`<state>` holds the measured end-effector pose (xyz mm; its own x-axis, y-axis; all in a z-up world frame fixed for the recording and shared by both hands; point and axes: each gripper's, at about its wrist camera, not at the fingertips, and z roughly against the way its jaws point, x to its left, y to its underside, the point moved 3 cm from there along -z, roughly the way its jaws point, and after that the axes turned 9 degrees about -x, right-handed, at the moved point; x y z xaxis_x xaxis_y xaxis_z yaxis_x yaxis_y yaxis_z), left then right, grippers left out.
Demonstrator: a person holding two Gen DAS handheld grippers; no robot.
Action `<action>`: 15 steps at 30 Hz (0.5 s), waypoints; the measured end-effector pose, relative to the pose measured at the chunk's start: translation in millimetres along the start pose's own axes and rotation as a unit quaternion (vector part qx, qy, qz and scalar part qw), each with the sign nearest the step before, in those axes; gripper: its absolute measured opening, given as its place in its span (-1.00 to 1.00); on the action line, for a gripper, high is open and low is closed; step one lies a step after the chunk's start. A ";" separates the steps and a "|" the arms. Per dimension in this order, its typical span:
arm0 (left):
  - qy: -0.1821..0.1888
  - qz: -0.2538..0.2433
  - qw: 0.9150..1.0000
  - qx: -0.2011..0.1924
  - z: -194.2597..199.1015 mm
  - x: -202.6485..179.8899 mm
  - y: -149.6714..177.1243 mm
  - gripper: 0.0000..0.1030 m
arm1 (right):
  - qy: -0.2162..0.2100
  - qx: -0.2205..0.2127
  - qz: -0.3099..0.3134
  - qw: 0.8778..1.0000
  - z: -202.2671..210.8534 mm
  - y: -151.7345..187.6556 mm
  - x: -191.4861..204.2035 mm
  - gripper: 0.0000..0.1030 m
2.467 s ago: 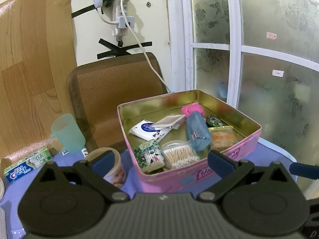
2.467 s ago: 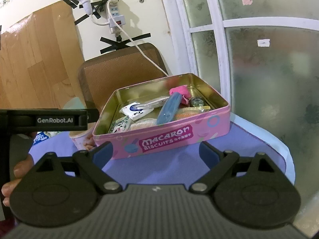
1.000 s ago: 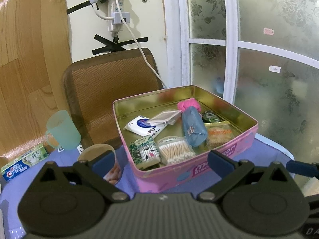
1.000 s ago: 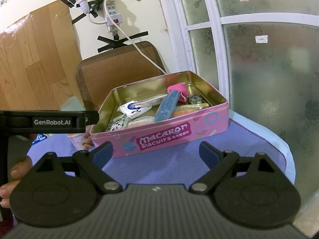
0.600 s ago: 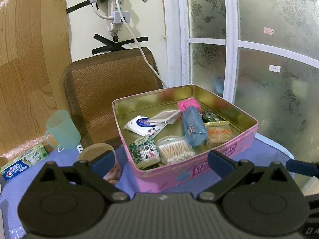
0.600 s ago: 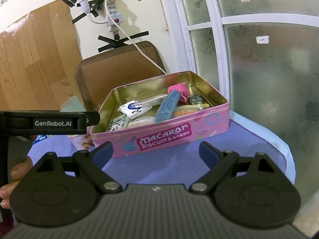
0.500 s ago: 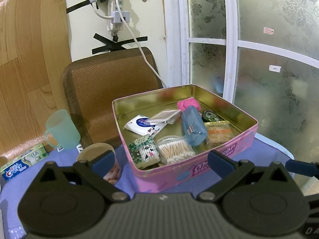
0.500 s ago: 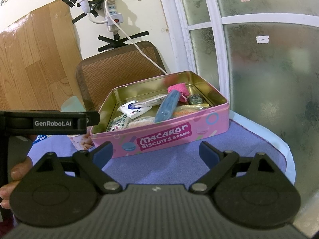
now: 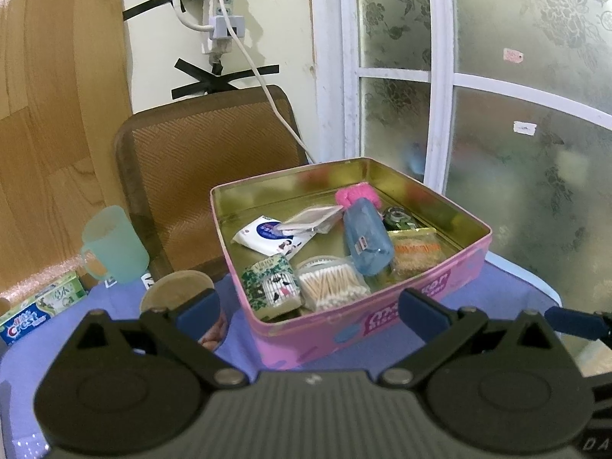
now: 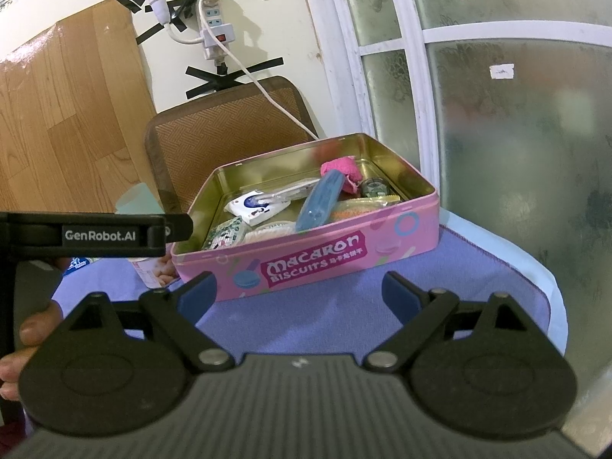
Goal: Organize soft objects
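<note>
A pink biscuit tin (image 9: pixel 382 321) stands open on the purple cloth, also in the right wrist view (image 10: pixel 413 237). In it lie a pink soft roll (image 9: pixel 357 193), a blue pouch (image 9: pixel 365 235), a white tissue pack (image 9: pixel 264 235), a green patterned pack (image 9: pixel 271 285), a cotton swab box (image 9: pixel 331 283) and an orange packet (image 9: pixel 415 246). My left gripper (image 9: pixel 306 311) is open and empty, in front of the tin. My right gripper (image 10: pixel 294 292) is open and empty, before the tin's front wall.
A paper cup (image 9: pixel 179 294), a teal mug (image 9: pixel 114 244) and a toothpaste box (image 9: pixel 38 310) stand left of the tin. A brown chair back (image 9: pixel 206 153) is behind. A glass door (image 9: pixel 497 114) is at right. The left gripper's body (image 10: pixel 95 235) shows in the right wrist view.
Both grippers have drawn back slightly from the tin over the last seconds and are almost still now. Nothing in the tin has moved.
</note>
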<state>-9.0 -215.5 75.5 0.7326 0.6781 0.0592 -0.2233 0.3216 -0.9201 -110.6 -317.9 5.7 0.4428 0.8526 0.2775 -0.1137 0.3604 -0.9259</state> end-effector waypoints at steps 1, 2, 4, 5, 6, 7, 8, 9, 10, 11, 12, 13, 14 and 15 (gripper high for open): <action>0.000 0.000 1.000 0.001 -0.2 0.0 0.2 1.00 | 0.000 0.000 0.000 1.000 0.2 0.1 0.1 0.85; 0.000 0.000 1.000 0.001 -0.2 -0.2 0.4 1.00 | 0.000 0.000 0.000 1.000 0.2 0.1 0.1 0.85; 0.001 0.000 1.000 0.001 -0.4 0.1 0.4 1.00 | 0.000 0.000 0.000 1.000 0.3 0.2 0.2 0.85; 0.001 0.000 1.000 0.001 -0.4 0.1 0.4 1.00 | 0.000 0.000 0.000 1.000 0.3 0.2 0.1 0.85; 0.001 0.001 1.000 0.001 -0.3 0.0 0.7 1.00 | 0.000 0.000 -0.001 1.000 0.2 0.2 0.0 0.85; 0.001 0.000 1.000 0.001 -0.4 0.1 0.6 1.00 | 0.000 0.000 0.000 1.000 0.3 0.2 0.3 0.85; 0.001 0.000 1.000 0.001 -0.5 0.1 0.6 1.00 | 0.000 0.000 0.000 1.000 0.2 0.2 0.1 0.85; 0.001 0.000 1.000 0.001 -0.4 -0.1 1.0 1.00 | 0.000 0.000 0.000 1.000 0.2 0.2 0.2 0.85; 0.001 0.000 1.000 0.001 -0.5 0.2 0.8 1.00 | 0.000 0.000 0.000 1.000 0.2 0.2 0.2 0.85; 0.001 0.000 1.000 0.002 -0.5 0.2 0.8 1.00 | 0.000 0.000 0.000 1.000 0.0 0.3 0.0 0.85; 0.002 0.001 1.000 0.002 -0.9 0.5 0.9 1.00 | 0.000 0.000 0.000 1.000 0.2 0.2 0.2 0.85; 0.004 0.002 1.000 0.003 -1.2 0.9 1.2 1.00 | 0.000 0.000 0.000 1.000 0.2 0.2 0.2 0.85; 0.004 0.003 1.000 0.004 -1.6 1.1 1.4 1.00 | 0.000 0.000 0.000 1.000 -0.1 0.4 -0.2 0.85; 0.005 0.003 1.000 0.005 -1.9 1.1 1.6 1.00 | 0.000 0.000 0.000 1.000 0.1 0.3 0.0 0.85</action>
<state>-7.3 -215.5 73.3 0.7373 0.6738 0.0491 -0.2352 0.3242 -0.9163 -110.7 -317.8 5.5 0.4434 0.8521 0.2781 -0.1139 0.3613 -0.9255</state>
